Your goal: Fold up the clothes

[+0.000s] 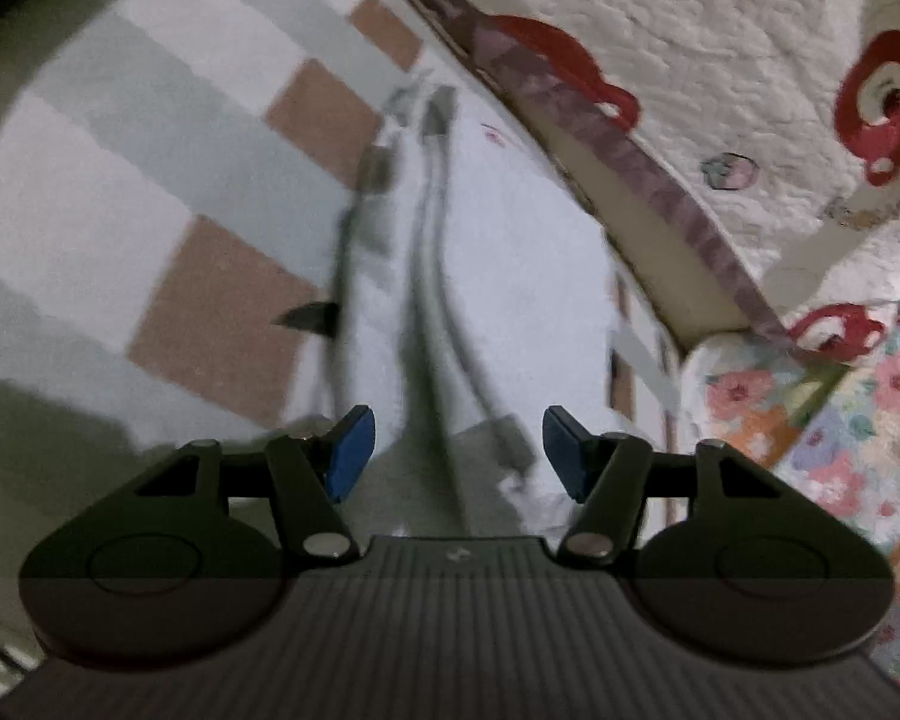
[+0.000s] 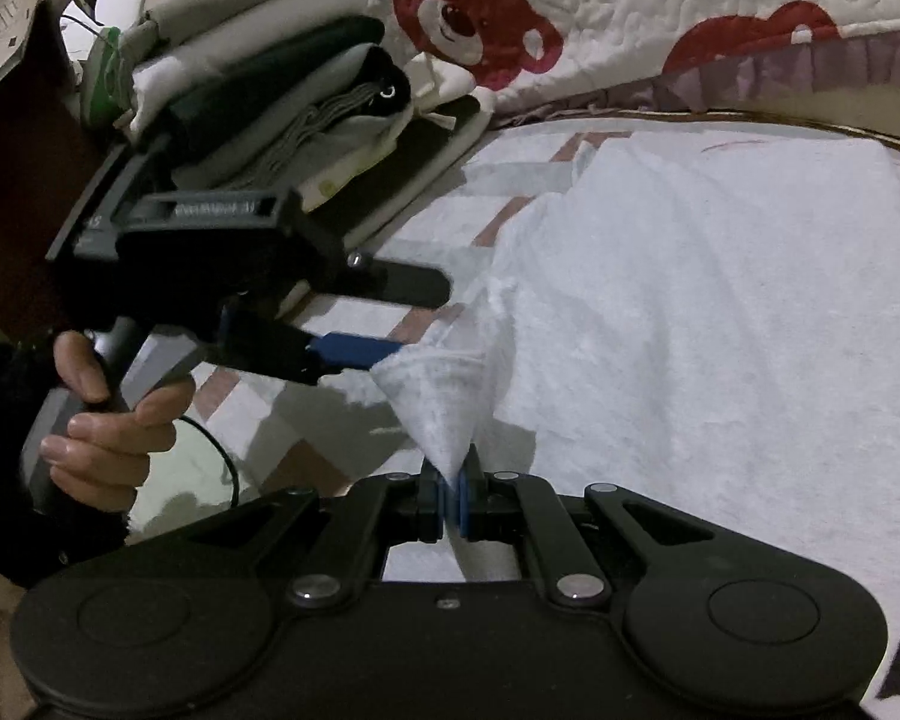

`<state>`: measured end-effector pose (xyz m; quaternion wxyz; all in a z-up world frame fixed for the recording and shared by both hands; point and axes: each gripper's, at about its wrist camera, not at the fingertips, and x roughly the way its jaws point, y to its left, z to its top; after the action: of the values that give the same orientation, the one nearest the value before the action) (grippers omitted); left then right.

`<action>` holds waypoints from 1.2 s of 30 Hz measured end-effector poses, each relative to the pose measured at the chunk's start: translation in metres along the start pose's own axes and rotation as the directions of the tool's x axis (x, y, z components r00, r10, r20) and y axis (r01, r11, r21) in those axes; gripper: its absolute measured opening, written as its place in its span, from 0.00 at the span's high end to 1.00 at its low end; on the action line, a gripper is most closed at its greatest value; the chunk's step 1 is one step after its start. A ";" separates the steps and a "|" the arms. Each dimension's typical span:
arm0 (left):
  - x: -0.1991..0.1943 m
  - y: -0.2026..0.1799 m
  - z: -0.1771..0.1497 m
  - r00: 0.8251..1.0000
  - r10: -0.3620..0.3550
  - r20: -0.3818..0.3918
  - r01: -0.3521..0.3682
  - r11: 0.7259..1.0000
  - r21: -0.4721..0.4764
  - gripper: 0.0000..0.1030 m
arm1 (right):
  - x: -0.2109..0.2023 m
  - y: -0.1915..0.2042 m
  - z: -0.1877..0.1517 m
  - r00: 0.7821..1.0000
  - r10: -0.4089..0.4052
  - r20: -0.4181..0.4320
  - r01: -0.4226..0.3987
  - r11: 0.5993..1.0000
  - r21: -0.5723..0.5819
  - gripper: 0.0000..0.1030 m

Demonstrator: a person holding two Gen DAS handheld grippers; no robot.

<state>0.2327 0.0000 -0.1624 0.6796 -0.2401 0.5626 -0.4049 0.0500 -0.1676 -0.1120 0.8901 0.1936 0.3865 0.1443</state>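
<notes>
A white fluffy garment (image 2: 690, 300) lies spread on a checked bed sheet (image 2: 510, 180). My right gripper (image 2: 450, 498) is shut on a pointed corner of it, lifted off the sheet. In the right wrist view a hand holds my left gripper (image 2: 420, 321) just left of that raised corner, jaws apart, with its blue pad (image 2: 354, 349) touching the garment's hem. In the left wrist view my left gripper (image 1: 457, 453) stands open over the white garment (image 1: 510, 252), whose grey creases run away between the fingers. That view is blurred.
A stack of folded clothes (image 2: 258, 90) sits at the far left of the bed beside a brown box (image 2: 12, 138). A white quilt with red bears (image 2: 630, 18) lies along the far edge. A floral cloth (image 1: 840, 450) lies on the right.
</notes>
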 end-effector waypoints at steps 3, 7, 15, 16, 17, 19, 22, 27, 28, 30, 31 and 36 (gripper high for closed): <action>0.012 -0.005 0.002 0.999 0.021 -0.029 -0.020 0.999 0.030 0.40 | -0.006 -0.002 -0.002 0.999 0.019 0.028 -0.020 0.999 0.028 0.93; 0.017 0.000 0.005 0.997 0.026 0.072 -0.024 0.999 -0.026 0.39 | -0.017 -0.004 -0.003 0.995 0.074 0.066 -0.077 0.996 0.041 0.93; 0.045 -0.014 0.022 0.996 -0.073 0.053 0.072 0.997 0.020 0.67 | -0.028 -0.002 -0.005 0.991 0.103 0.087 -0.102 0.995 -0.006 0.93; 0.052 -0.017 0.026 0.999 -0.033 0.012 0.033 0.999 0.005 0.75 | -0.028 -0.001 -0.004 0.992 0.098 0.081 -0.097 0.995 -0.018 0.93; 0.052 -0.023 0.028 1.000 -0.007 0.024 0.006 0.999 0.039 0.79 | -0.027 0.000 -0.003 0.993 0.092 0.074 -0.091 0.996 -0.025 0.93; 0.050 -0.036 0.030 0.997 0.039 0.064 -0.047 0.992 0.120 0.86 | -0.026 0.002 -0.003 0.994 0.089 0.061 -0.087 0.996 -0.036 0.93; 0.047 -0.054 0.034 0.986 0.101 0.129 -0.129 0.963 0.235 0.93 | -0.024 0.006 -0.004 0.995 0.089 0.044 -0.087 0.995 -0.051 0.94; 0.028 -0.070 0.027 0.973 0.128 0.190 -0.189 0.919 0.347 0.93 | -0.021 0.011 -0.006 0.996 0.087 0.015 -0.086 0.993 -0.076 0.94; 0.029 -0.064 0.029 0.974 0.139 0.176 -0.191 0.925 0.328 0.93 | -0.021 0.012 -0.006 0.996 0.087 0.010 -0.086 0.993 -0.081 0.94; 0.031 -0.052 0.032 0.976 0.159 0.148 -0.197 0.937 0.290 0.92 | -0.019 0.014 -0.006 0.996 0.086 -0.002 -0.086 0.992 -0.091 0.94; 0.032 -0.043 0.034 0.978 0.161 0.135 -0.192 0.944 0.268 0.92 | -0.019 0.015 -0.007 0.996 0.085 -0.008 -0.086 0.992 -0.096 0.94; 0.030 -0.027 0.045 0.979 0.144 0.145 -0.173 0.961 0.215 0.93 | -0.009 0.021 -0.011 0.996 0.077 -0.049 -0.082 0.990 -0.112 0.94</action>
<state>0.2695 -0.0453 -0.1473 0.7675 -0.1407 0.4855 -0.3942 0.0338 -0.1503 -0.1033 0.8844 0.1547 0.3892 0.2058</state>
